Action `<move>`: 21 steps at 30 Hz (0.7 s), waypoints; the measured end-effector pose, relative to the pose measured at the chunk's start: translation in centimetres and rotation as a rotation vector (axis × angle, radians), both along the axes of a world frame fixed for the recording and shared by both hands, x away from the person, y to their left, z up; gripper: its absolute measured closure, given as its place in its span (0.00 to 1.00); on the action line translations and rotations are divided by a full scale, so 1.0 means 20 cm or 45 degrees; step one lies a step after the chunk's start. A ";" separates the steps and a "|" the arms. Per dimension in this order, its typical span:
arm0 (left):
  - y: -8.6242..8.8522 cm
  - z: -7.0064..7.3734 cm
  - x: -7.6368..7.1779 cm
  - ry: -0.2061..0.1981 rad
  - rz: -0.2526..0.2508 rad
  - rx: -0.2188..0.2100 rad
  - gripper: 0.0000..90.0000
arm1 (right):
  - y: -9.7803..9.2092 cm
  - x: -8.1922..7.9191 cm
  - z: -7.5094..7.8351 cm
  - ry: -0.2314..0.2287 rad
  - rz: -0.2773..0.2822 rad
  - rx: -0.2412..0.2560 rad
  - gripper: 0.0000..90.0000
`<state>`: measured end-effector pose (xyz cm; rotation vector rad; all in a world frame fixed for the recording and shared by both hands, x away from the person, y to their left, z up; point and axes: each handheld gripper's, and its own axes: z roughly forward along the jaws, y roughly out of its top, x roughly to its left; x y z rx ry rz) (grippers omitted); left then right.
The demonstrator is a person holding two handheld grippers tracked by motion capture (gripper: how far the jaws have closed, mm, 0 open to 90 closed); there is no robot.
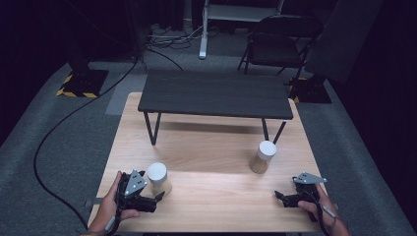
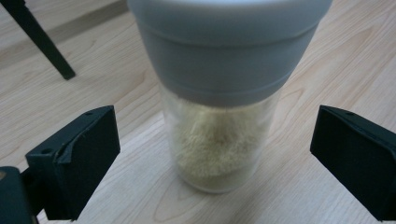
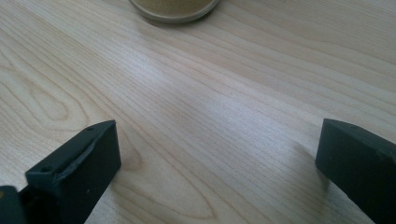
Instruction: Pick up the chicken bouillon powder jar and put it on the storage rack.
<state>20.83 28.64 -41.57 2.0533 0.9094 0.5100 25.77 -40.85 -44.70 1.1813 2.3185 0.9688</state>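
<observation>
Hands enter the high view's bottom edge, each holding a gripper low over the table [image 1: 211,162]. At lower left the left gripper [image 1: 158,197] sits just beside the near jar [image 1: 158,179]; at lower right the right gripper [image 1: 279,196] lies well apart from the far jar [image 1: 262,157]. A dark bench [image 1: 215,93] stands across the table's far half.

Close up in the left gripper view, the near jar [image 2: 219,144] stands upright between spread jaws, untouched, its grey lid [image 2: 229,42] above pale grains; a bench leg [image 2: 39,39] crosses the upper left.

Bare wood lies between the right gripper view's released jaws, with the far jar's base [image 3: 173,8] at the top edge.
</observation>
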 end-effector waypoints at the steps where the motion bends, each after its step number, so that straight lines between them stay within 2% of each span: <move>1: -0.01 0.00 0.00 0.002 0.003 0.001 0.02 | 0.00 0.00 0.00 0.000 0.000 0.000 0.00; 7: -0.01 -0.01 0.03 0.028 0.012 -0.050 0.02 | 0.00 0.00 0.00 0.000 0.000 0.000 0.00; 10: -0.03 -0.02 0.03 0.030 0.017 -0.045 0.02 | 0.00 0.00 0.00 0.000 0.000 0.000 0.00; 13: -0.04 -0.03 0.04 0.030 0.029 -0.066 0.02 | 0.00 0.00 0.00 0.000 0.000 0.000 0.00; 16: -0.03 -0.04 0.04 0.039 0.053 -0.116 0.03 | 0.00 0.00 0.00 0.000 0.000 0.000 0.00; 21: -0.03 -0.06 0.03 0.024 0.090 -0.148 0.08 | 0.00 0.00 0.00 0.000 0.000 0.000 0.00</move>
